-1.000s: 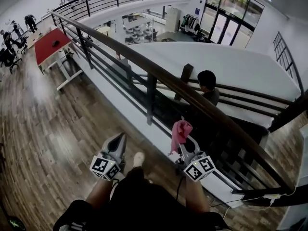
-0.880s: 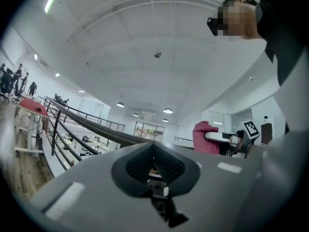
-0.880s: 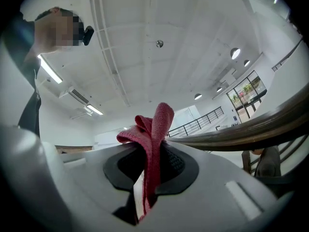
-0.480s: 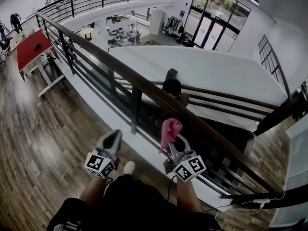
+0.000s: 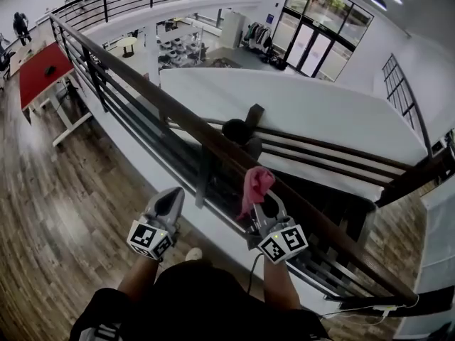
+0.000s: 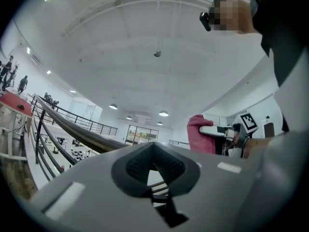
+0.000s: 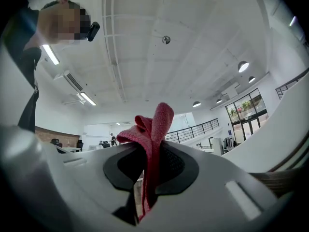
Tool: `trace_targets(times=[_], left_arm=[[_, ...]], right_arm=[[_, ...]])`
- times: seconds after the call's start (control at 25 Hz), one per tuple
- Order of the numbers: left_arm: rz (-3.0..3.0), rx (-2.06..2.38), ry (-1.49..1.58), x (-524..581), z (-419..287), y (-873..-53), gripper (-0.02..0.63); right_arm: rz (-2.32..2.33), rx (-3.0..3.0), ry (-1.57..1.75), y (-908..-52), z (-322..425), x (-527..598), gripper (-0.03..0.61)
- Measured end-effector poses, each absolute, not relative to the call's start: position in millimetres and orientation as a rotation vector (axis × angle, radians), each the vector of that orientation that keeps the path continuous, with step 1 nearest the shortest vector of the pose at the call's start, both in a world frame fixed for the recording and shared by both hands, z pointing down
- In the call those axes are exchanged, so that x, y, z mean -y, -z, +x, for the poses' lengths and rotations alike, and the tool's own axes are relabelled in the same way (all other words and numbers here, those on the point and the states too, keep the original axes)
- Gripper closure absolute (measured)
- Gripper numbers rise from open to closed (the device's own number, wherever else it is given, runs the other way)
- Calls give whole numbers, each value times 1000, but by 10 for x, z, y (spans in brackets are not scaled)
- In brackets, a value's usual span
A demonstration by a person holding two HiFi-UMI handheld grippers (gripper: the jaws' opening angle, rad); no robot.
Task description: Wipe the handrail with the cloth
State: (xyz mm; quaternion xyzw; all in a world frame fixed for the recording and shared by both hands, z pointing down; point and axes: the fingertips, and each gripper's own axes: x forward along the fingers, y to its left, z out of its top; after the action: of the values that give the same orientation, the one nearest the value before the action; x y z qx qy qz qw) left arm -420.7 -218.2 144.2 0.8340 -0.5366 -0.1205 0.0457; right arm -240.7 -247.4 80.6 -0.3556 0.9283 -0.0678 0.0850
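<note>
Right gripper (image 5: pixel 264 203) pinches pink cloth (image 5: pixel 256 183) near handrail (image 5: pixel 142 84).

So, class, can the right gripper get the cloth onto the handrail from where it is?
Probably yes: the right gripper holds the cloth up right by the handrail, with nothing visible between them.

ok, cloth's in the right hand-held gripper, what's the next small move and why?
Probably ease the right hand-held gripper forward so the pink cloth presses onto the handrail. Its jaws are shut on the cloth, which sits right at the rail in the head view, but contact isn't clear.
</note>
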Motion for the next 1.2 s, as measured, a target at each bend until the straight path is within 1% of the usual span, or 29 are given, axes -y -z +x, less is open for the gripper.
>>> trace_targets(times=[0.36, 0.6, 0.84, 0.96, 1.08, 1.2], left_arm=[[2557, 1579, 365, 2546, -4313, -1495, 614], [2548, 1539, 335, 2686, -4309, -1609, 614], [2491, 1581, 353, 2709, -4394, -1614, 614], [2499, 1578, 341, 2739, -4351, -1618, 614], [2509, 1585, 308, 2847, -4354, -1641, 614], [2514, 1588, 282, 2908, -4393, -1651, 614]], right_arm=[[-1226, -2851, 169, -807, -2740, 3070, 528], [-1335, -3016, -35, -740, -3116, 3399, 529], [-1337, -3063, 125, -815, -3502, 3797, 529], [-1392, -3129, 137, -991, -3650, 3963, 528], [-1445, -3227, 62, -1191, -3779, 4061, 528], [-1491, -3349, -94, -1352, -3870, 4080, 528]])
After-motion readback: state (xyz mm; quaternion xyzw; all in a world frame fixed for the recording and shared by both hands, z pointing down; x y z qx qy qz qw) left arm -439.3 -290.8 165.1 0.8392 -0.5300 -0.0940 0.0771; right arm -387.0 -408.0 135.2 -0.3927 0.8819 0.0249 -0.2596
